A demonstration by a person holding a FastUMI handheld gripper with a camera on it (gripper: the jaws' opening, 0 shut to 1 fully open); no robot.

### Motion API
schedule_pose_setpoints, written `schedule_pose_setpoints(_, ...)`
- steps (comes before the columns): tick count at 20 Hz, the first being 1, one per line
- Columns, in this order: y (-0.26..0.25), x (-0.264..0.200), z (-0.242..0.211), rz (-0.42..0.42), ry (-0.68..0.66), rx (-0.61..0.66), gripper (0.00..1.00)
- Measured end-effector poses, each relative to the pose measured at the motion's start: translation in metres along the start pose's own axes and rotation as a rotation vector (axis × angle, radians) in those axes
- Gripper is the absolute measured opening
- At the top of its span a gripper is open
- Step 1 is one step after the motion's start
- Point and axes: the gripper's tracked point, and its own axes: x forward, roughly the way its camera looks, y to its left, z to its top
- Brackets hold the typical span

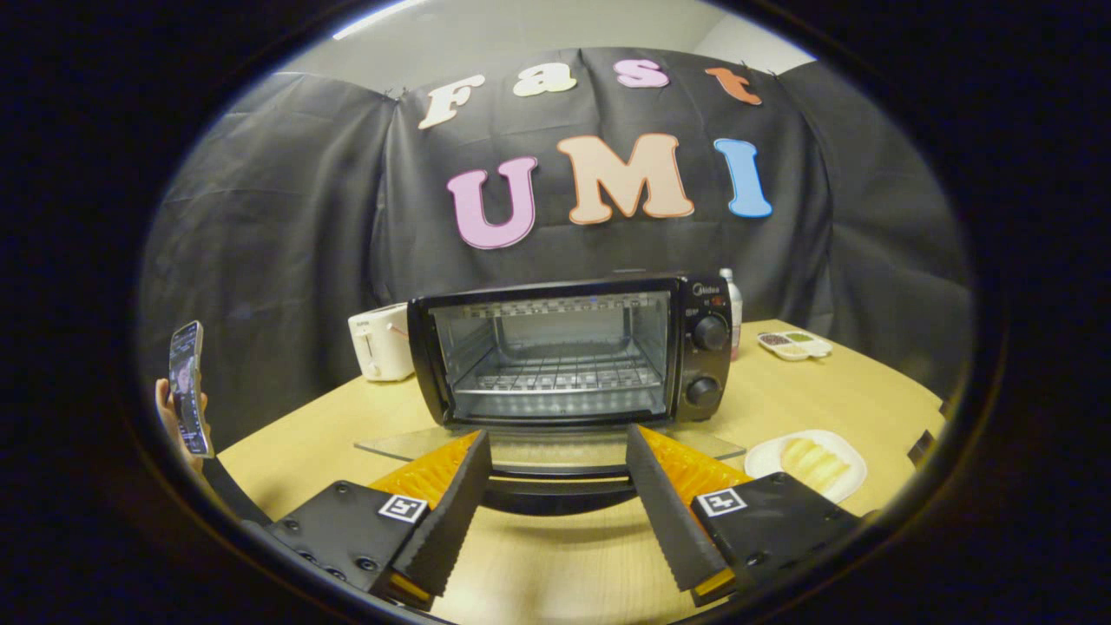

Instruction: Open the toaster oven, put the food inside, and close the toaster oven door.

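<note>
- The gripper (558,443) was held wide open, nothing grasped, above the lowered glass door (555,451) of the black toaster oven (568,351).
- A white plate of pale sliced food (811,464) was seen just beside the right finger.

The toaster oven (564,351) stands on the surface (833,399), its door (547,451) folded down just ahead of the spread claw (558,464) fingers. A toaster (380,343) sits left of it; a plate (807,464) of food (814,460) lies right.

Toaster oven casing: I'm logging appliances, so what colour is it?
Black, with a clear glass door folded down; the toaster oven shows best in the gripper view.
</note>
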Motion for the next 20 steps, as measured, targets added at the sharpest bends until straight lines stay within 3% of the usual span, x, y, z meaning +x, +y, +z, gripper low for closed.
schedule_pose_setpoints(10, -0.004, 0.003, -0.053, -0.011, 0.154, -0.004, 0.97)
schedule_pose_setpoints(20, -0.004, 0.002, -0.053, 0.000, 0.138, -0.015, 0.97)
